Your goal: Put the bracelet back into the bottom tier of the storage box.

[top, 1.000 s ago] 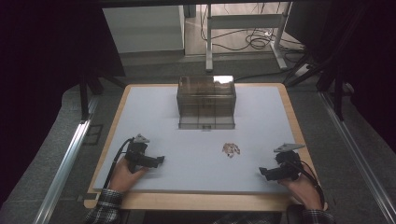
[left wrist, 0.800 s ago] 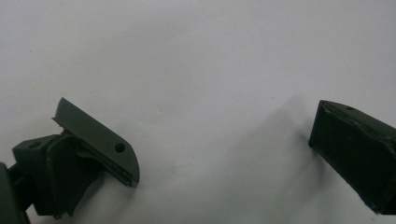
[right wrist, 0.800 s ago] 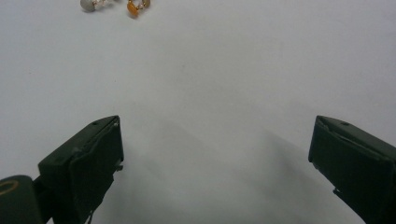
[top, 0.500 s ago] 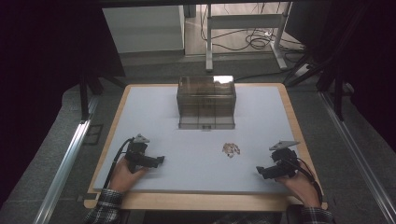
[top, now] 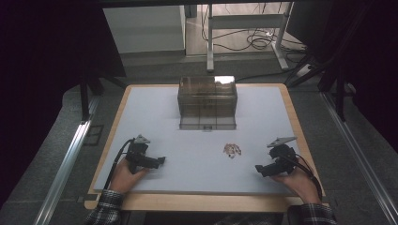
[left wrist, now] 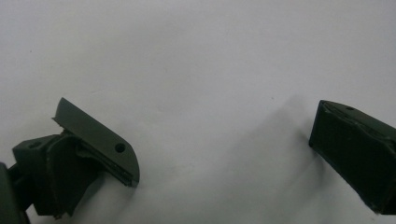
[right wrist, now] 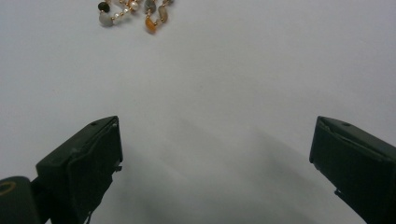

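A small beaded bracelet [top: 232, 150] lies bunched on the white table top [top: 197, 154], a little right of centre. In the right gripper view its beads [right wrist: 133, 10] sit at the top edge, well beyond the jaws. My right gripper [top: 259, 169] is held low near the table's front right, open, with nothing between its jaws [right wrist: 215, 163]. At the front left my left gripper [top: 161, 161] rests open on the bare white surface [left wrist: 224, 144], pointing right. A brown see-through box [top: 207, 101] with a drawer row stands at the back middle.
A wooden rim [top: 197, 201] frames the white top. Beyond the far edge are a white cabinet [top: 143, 28], metal stand legs [top: 210, 42] and cables on the floor [top: 253, 40]. Metal rails [top: 65, 159] run along both sides.
My right gripper has drifted slightly left and toward the front edge, dropping lower. The left gripper and the bracelet have stayed put.
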### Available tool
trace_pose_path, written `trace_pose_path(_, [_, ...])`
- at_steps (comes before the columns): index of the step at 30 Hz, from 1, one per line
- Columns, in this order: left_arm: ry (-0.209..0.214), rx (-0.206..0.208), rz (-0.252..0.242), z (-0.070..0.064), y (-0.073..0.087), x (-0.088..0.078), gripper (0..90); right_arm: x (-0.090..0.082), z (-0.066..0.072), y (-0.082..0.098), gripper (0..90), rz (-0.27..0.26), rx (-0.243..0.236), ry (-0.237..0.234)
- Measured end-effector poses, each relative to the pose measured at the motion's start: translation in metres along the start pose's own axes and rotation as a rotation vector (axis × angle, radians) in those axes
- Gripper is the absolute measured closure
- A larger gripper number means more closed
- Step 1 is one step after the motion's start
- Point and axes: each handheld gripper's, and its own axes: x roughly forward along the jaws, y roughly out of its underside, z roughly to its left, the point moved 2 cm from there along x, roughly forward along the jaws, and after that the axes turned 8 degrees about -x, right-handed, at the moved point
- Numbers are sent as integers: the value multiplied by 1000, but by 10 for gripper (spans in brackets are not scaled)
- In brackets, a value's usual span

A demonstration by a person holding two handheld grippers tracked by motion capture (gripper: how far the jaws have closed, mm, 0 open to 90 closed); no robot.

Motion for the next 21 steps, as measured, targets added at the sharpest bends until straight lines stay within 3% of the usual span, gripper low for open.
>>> trace_pose_path(5, [0, 0, 0, 0, 0, 0, 0, 6, 2, -12, 109, 24, -22, 0])
trace_pose_path(14, [0, 1, 0, 0, 0, 0, 0, 12, 2, -30, 217, 26, -6, -40])
trace_pose_path(21, [0, 0, 0, 0, 0, 0, 0, 18, 0, -40, 229, 41, -3, -57])
